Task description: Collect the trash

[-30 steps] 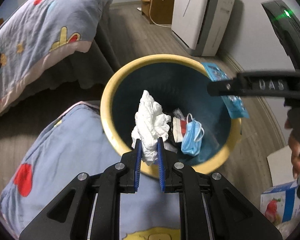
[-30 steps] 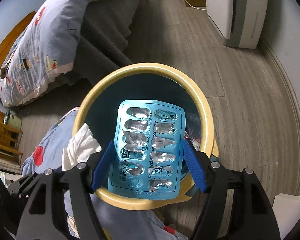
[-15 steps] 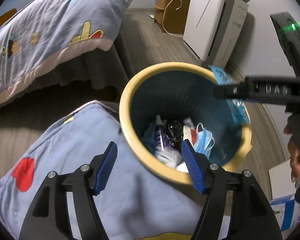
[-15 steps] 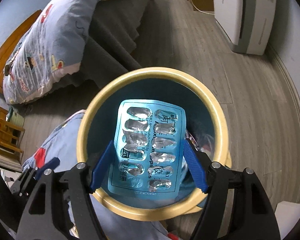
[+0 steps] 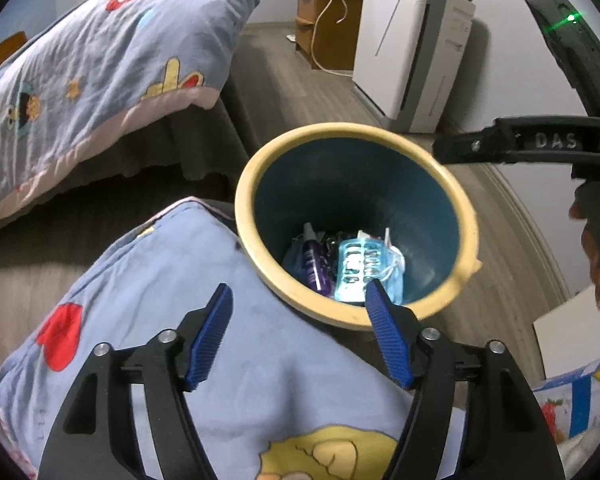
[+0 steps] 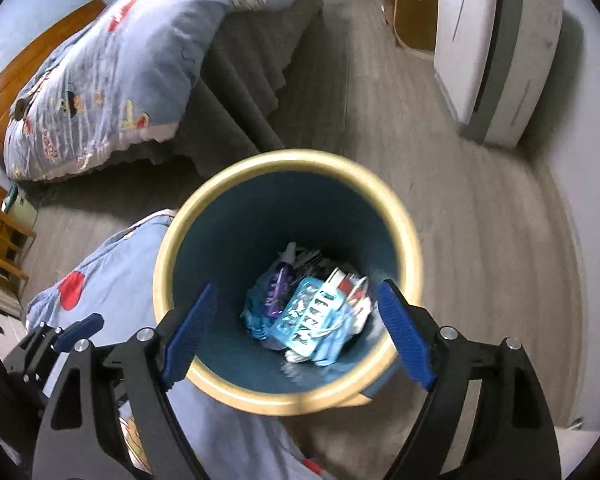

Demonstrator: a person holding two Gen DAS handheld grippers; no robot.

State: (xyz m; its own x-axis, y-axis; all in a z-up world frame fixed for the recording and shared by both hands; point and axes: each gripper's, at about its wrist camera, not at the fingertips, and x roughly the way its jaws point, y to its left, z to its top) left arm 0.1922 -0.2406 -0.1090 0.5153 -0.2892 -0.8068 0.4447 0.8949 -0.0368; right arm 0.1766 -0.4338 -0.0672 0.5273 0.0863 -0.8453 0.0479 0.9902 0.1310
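A round bin with a yellow rim (image 5: 260,160) (image 6: 412,240) and dark blue inside stands on the floor. In it lie a blue blister pack (image 5: 354,266) (image 6: 306,314), a purple bottle (image 5: 314,264) (image 6: 278,286), a blue face mask (image 5: 394,280) and other trash. My left gripper (image 5: 300,332) is open and empty, just short of the bin's near rim, over a blue pillow (image 5: 160,300). My right gripper (image 6: 298,336) is open and empty above the bin; its side shows in the left wrist view (image 5: 540,144).
A bed with a blue patterned quilt (image 5: 80,72) (image 6: 100,80) stands to the left. A white appliance (image 5: 412,52) (image 6: 496,40) and a wooden cabinet (image 5: 324,28) stand by the far wall. A carton (image 5: 572,404) and white paper (image 5: 568,332) lie at the right.
My left gripper opened and dropped the white tissue into the bin. My right gripper let go of the blister pack, which now lies in the bin. Both grippers pulled back slightly.
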